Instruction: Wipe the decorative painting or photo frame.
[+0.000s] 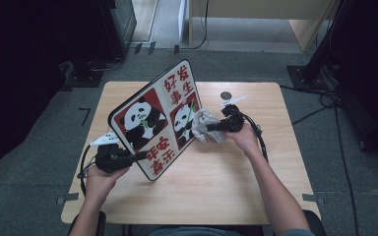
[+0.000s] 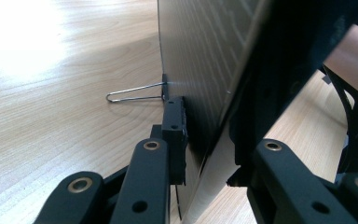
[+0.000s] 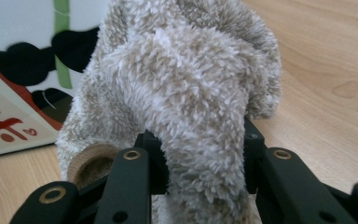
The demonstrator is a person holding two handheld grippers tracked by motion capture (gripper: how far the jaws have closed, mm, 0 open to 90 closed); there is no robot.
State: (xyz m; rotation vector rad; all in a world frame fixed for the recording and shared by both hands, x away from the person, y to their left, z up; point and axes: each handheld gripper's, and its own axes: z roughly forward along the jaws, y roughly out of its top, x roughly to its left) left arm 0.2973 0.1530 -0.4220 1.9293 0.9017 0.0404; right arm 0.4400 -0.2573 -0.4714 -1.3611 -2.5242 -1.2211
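A white board with two red panda pictures and red characters (image 1: 158, 118) stands tilted over the wooden table (image 1: 216, 187). My left gripper (image 1: 137, 157) is shut on the board's lower edge; in the left gripper view its jaws pinch the thin board (image 2: 200, 70) from both sides. My right gripper (image 1: 211, 127) is shut on a fluffy beige cloth (image 1: 205, 126) that is pressed against the board's right panda picture. In the right gripper view the cloth (image 3: 191, 93) bulges between the jaws, with the board's picture (image 3: 23, 70) just behind it at the left.
A wire stand loop (image 2: 133, 93) sticks out from the board's back, above the table. A round dark grommet (image 1: 225, 95) sits near the table's far edge. Cables (image 1: 325, 103) lie on the grey floor at the right, and dark equipment (image 1: 113, 24) stands at the back left.
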